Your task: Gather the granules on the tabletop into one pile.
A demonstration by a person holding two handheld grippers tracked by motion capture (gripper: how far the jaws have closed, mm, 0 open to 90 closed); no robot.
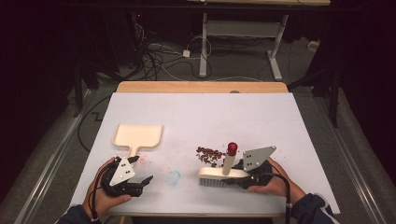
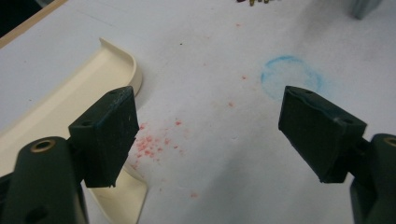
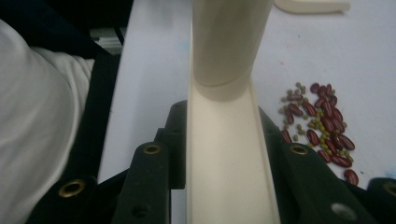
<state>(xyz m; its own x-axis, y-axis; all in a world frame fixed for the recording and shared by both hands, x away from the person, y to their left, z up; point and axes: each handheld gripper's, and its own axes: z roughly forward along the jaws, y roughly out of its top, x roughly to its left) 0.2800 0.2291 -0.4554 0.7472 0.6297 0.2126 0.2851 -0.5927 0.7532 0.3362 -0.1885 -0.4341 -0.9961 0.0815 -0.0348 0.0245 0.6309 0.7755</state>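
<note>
where the white table [image 1: 280, 121] is viewed from above, one cream dustpan [image 1: 138, 135], one brush [image 1: 218, 176] and one pile of beans [image 1: 210, 155] are counted. the brush, cream with a red-capped handle rising upright, is laid crosswise just before the beans and is clamped by the right gripper [image 1: 240, 177]. the left gripper [image 1: 140, 171] is held wide apart, empty, near the dustpan's handle.

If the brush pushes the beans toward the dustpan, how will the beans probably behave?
The beans lie loose in a small pile, so they would likely scatter rather than move together. The red ones look smooth and oval, so some may roll or slide on the table. The tiny green ones may slip under the brush.
</note>
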